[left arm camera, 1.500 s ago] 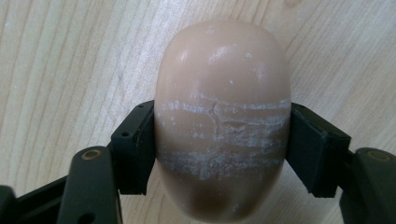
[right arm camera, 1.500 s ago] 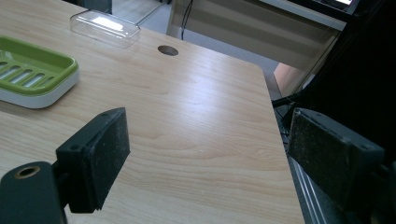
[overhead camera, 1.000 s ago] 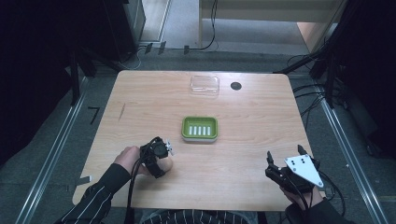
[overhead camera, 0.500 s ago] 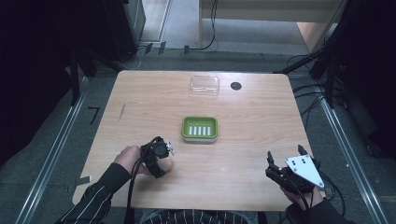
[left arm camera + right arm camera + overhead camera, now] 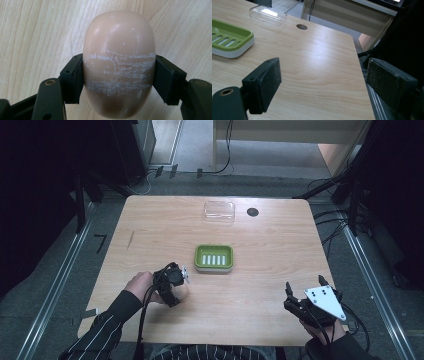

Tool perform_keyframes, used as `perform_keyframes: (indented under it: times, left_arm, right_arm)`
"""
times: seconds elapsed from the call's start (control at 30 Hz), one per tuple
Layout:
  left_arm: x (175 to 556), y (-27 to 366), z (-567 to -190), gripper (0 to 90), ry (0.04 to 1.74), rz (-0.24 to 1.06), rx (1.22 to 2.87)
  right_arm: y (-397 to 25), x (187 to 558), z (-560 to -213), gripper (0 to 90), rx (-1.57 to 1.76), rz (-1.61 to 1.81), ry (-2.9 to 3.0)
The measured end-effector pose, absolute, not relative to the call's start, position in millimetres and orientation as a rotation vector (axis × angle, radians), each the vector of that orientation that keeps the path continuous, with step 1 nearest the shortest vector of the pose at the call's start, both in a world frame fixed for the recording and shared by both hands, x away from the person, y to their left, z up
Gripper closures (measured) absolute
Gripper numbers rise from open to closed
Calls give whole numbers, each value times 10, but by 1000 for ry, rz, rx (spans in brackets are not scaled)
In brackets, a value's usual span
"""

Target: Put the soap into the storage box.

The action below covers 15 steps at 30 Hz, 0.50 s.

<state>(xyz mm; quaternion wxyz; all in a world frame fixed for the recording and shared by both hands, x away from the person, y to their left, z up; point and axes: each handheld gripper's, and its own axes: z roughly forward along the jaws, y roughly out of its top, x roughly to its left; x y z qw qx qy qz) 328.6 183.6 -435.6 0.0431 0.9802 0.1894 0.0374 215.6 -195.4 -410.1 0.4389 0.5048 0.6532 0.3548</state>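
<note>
A beige oval soap bar [image 5: 119,62] lies on the wooden table, streaked with white scuffs. My left gripper [image 5: 119,77] is shut on its sides, one black pad against each flank. In the high view that left gripper [image 5: 172,282] sits at the front left of the table, with the soap [image 5: 182,291] just showing beneath it. A green soap dish [image 5: 200,251] with white slots stands at the table's middle, up and to the right of it. My right gripper [image 5: 304,285] is open at the front right corner, with nothing between its pads [image 5: 269,77].
A clear plastic lid [image 5: 219,211] rests near the far edge, with a dark round hole [image 5: 252,212] in the tabletop beside it. In the right gripper view the dish [image 5: 229,41] is at the left, and the table's right edge [image 5: 362,75] runs close by.
</note>
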Motion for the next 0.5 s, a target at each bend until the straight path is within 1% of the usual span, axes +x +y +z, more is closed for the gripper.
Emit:
perform_keyframes:
  times: [0.5]
  left_arm:
    - [3430, 1713, -4200, 335, 525, 149, 2972]
  right_arm:
    - [-1960, 2164, -4103, 136, 1260, 882, 1630]
